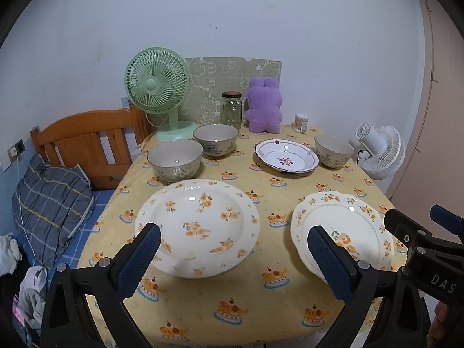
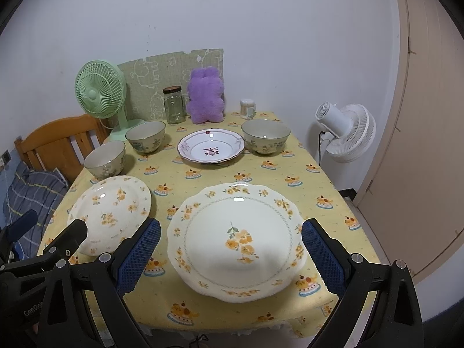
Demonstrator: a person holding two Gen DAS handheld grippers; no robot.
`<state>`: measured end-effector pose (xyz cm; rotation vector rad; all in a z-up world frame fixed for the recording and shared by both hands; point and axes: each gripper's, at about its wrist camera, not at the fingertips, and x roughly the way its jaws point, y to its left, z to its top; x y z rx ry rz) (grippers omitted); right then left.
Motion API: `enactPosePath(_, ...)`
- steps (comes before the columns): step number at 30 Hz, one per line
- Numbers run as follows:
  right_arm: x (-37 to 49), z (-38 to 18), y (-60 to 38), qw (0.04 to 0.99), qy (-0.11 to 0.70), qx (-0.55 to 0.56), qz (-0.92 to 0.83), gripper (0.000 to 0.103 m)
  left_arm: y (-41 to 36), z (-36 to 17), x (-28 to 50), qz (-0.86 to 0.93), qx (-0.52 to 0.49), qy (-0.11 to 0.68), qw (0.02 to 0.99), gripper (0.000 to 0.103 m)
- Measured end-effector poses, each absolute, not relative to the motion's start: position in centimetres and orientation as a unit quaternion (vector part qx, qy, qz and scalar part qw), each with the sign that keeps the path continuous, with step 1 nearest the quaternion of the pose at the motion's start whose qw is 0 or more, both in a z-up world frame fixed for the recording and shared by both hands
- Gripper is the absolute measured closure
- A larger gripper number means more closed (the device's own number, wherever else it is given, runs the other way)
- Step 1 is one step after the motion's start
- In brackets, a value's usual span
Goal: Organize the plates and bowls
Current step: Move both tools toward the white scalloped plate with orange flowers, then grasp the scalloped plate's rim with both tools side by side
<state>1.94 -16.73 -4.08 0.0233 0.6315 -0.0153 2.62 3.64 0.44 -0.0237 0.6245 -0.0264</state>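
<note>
A table under a yellow tablecloth (image 2: 232, 171) with a cake print stands against a plain white wall (image 2: 261, 29). Left of the table, a wooden bed headboard (image 1: 87, 139) and a blue plaid pillow (image 1: 49, 200). Right of the table, a white standing fan (image 2: 348, 133) and a beige door (image 2: 420, 145).

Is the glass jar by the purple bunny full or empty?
Empty. The glass jar looks clear right through, with nothing inside, and its dark lid is on.
</note>
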Motion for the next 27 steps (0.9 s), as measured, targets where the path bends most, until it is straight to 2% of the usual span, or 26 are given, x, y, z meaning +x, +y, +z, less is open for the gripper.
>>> enactPosePath(16,4.2,-4.4,-17.0,0.944,0.329,0.022,-0.032,0.004,3.1,0.6,5.4,-0.032,-0.006,0.310,0.950,0.003)
enactPosePath(27,8.9,-4.4,-21.0,0.943,0.332,0.025,-0.023,0.004,-0.6,0.1,9.2,-0.017,-0.007,0.329,0.944,0.003)
